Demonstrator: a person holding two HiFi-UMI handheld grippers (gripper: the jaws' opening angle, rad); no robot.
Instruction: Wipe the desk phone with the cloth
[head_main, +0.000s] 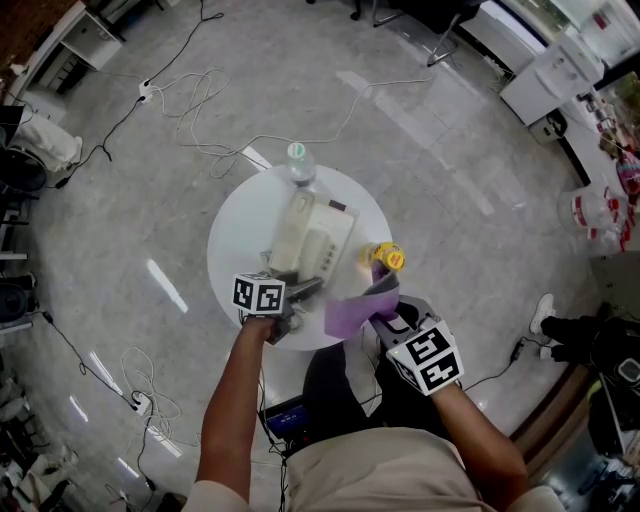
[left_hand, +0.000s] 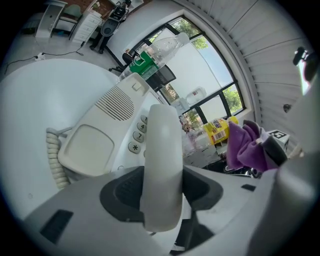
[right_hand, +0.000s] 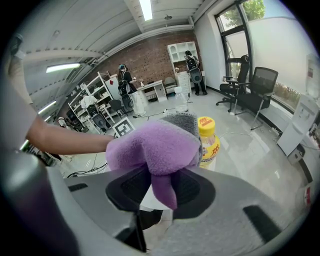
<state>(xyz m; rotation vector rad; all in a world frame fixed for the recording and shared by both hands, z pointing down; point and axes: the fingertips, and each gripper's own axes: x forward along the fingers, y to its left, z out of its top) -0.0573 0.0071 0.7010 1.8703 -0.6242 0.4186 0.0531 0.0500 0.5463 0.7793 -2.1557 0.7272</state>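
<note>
A round white table (head_main: 225, 250) stands on a glossy grey floor (head_main: 420, 130) strewn with cables (head_main: 200, 95). The phone (head_main: 322, 245) sits mid-table, with a clear bottle (head_main: 300, 160) just behind it and a yellow bottle (head_main: 388, 257) just right of it. The left gripper (left_hand: 161, 190) is clamped on the phone's handset (left_hand: 162, 160). The right gripper (right_hand: 160, 187), near the phone's right corner, pinches the purple cloth (right_hand: 155, 147).

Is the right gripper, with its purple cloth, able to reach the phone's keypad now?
Probably yes. The right gripper holds the cloth just beside the desk phone. Nothing seems to stand between them, and the left gripper holds the handset, leaving keys bare.
</note>
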